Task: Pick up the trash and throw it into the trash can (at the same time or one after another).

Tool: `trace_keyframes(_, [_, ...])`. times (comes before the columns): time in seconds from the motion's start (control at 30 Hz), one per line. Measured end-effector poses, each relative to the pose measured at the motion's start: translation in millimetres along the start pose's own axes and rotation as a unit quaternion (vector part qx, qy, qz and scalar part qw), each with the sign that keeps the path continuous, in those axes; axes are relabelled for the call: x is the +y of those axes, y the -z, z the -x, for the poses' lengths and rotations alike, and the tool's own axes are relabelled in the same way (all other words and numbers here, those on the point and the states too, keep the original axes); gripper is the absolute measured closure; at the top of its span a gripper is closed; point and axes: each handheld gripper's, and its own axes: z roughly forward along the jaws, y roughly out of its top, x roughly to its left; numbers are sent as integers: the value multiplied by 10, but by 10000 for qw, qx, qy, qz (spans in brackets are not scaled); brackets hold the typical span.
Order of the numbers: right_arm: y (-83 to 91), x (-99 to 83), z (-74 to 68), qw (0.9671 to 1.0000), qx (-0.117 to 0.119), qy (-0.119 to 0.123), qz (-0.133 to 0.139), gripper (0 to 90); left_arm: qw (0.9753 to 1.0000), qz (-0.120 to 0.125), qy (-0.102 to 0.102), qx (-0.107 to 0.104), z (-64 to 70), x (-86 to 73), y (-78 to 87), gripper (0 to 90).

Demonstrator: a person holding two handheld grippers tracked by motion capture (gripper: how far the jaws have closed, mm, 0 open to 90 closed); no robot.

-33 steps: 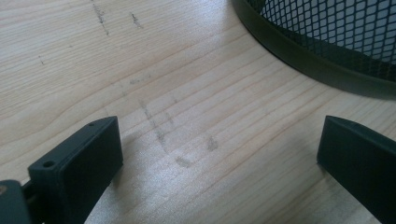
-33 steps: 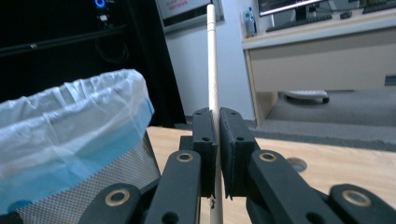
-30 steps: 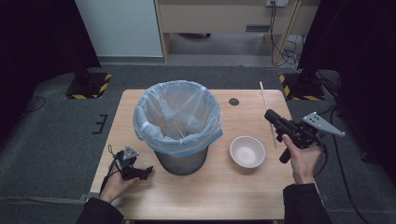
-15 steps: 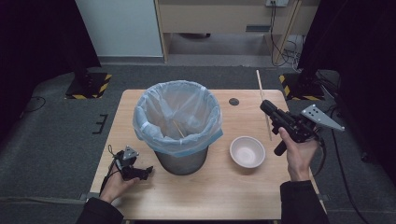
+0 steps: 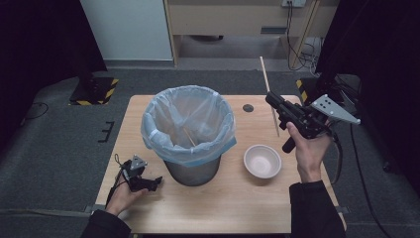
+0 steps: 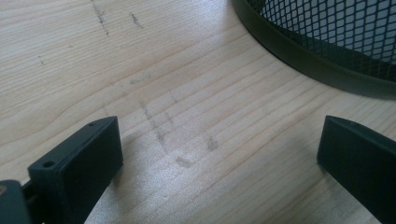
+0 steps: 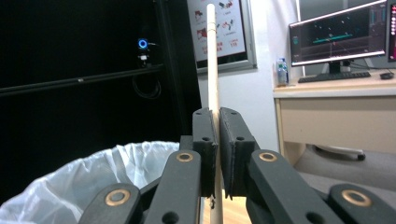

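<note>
Right tongs: my right gripper (image 5: 271,97) is clenched on a thin wooden stick (image 5: 270,94), held up off the table at the far right side.
Stick: in the right gripper view the stick (image 7: 213,60) runs upright between the two pressed-together jaws and stands well above them; in the high view it reaches past the table's far edge.
Right hand: my right hand (image 5: 308,148) grips the handle, just right of the bowl.
Left tongs: my left gripper (image 5: 148,182) is released, jaws wide apart, resting low on the table (image 5: 237,208) at the near left corner.
Left tongs view: bare wood lies between the jaws, and the mesh wall of the bin (image 6: 336,42) curves past at the upper right, near but not touching.
Bin: the bin (image 5: 190,171), lined with a pale blue bag (image 5: 163,119), stands mid-table; another thin stick (image 5: 189,136) lies inside it.
Bowl: a white bowl (image 5: 262,161) sits just right of the bin, between it and my right hand.
</note>
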Motion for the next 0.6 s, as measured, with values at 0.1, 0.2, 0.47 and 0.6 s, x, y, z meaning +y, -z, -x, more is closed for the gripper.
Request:
trace_keyframes(0.1, [-69,39,-50,10000,58,16,18,857,10000,1,0,0,0,0,0,0])
trace_keyframes(0.2, [-159,77,-116,9999,132,55,22,857,10000,0,0,0,0,0,0,0])
trace_keyframes(0.47, [-292,135,-225,9996,276,98,48,857,10000,0,0,1,0,0,0,0])
trace_keyframes(0.6, [-376,166,-295,9993,345,140,72,857,10000,10,10,0,1,0,-1,0])
